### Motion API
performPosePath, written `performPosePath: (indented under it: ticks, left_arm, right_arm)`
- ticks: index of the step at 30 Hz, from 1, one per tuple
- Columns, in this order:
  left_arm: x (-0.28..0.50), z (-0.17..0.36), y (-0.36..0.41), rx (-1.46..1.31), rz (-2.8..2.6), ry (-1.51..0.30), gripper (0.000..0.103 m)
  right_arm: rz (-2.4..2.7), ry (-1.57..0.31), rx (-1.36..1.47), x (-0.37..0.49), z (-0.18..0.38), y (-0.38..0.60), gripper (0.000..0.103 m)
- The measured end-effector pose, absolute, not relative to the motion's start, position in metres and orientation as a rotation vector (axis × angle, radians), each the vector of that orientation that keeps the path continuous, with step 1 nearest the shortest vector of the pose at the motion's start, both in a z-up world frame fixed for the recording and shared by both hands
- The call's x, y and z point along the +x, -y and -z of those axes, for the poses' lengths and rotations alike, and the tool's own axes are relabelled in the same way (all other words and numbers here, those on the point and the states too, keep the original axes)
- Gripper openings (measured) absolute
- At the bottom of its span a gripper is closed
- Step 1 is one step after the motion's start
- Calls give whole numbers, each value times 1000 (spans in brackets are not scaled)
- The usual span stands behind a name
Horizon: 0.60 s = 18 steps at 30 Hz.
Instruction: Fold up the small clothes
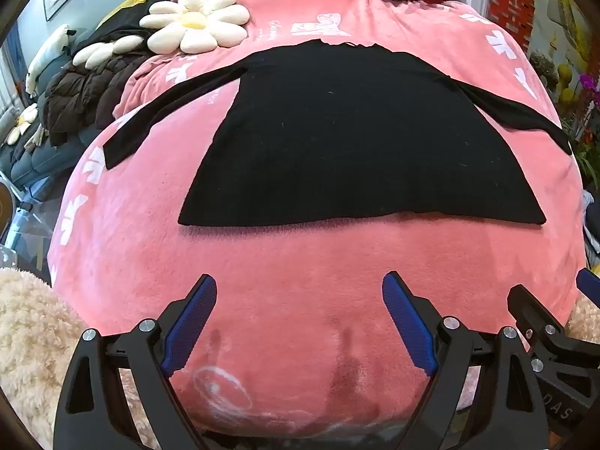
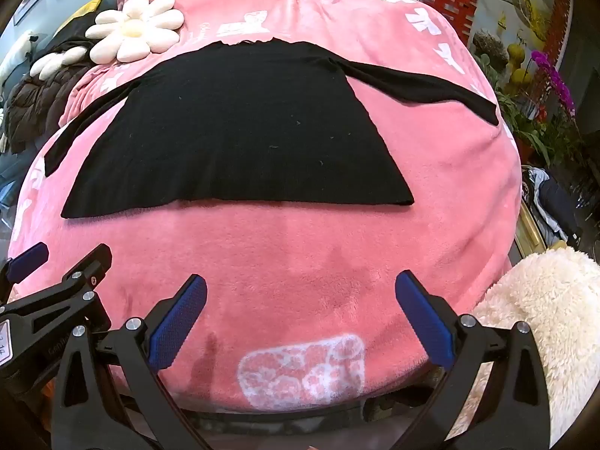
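Blue-padded fingers of the left gripper (image 1: 300, 288) and right gripper (image 2: 300, 285) stand wide apart, holding nothing, above bare pink fleece blanket (image 1: 300, 255). Beyond, the black long-sleeved top (image 1: 348, 138) lies flat, sleeves spread. Farther off sit a daisy cushion (image 1: 197, 22) and brown puffer jacket (image 1: 82, 90). Only the right view shows purple orchids (image 2: 555, 75).

Both wrist cameras sit low at the near edge of the pink blanket (image 1: 300, 281), looking forward toward 12 o'clock between their own jaws. The left view stands just left of the right one: the right gripper (image 1: 555, 311) shows at its 4 o'clock, the left gripper (image 2: 56, 273) at the other's 8 o'clock. Both share the black garment (image 1: 356, 142), flower cushion (image 2: 135, 30) and far blanket.
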State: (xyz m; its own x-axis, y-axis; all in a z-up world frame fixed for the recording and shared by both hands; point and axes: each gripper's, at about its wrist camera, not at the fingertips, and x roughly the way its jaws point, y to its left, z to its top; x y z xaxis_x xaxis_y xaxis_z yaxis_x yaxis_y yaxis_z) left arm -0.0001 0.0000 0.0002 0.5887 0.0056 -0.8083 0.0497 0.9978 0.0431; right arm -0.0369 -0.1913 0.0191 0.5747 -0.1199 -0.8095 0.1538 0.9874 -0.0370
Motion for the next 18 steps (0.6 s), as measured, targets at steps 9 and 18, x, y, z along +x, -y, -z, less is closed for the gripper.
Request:
performPosePath:
  ticks: [9, 18]
  left_arm:
    - [0, 3, 2, 61, 25, -941, 88]
    - [-1, 1, 3, 62, 26, -942, 88]
  right_arm:
    - [159, -945, 34, -37, -18, 191, 98]
    - [159, -945, 31, -38, -17, 190, 98]
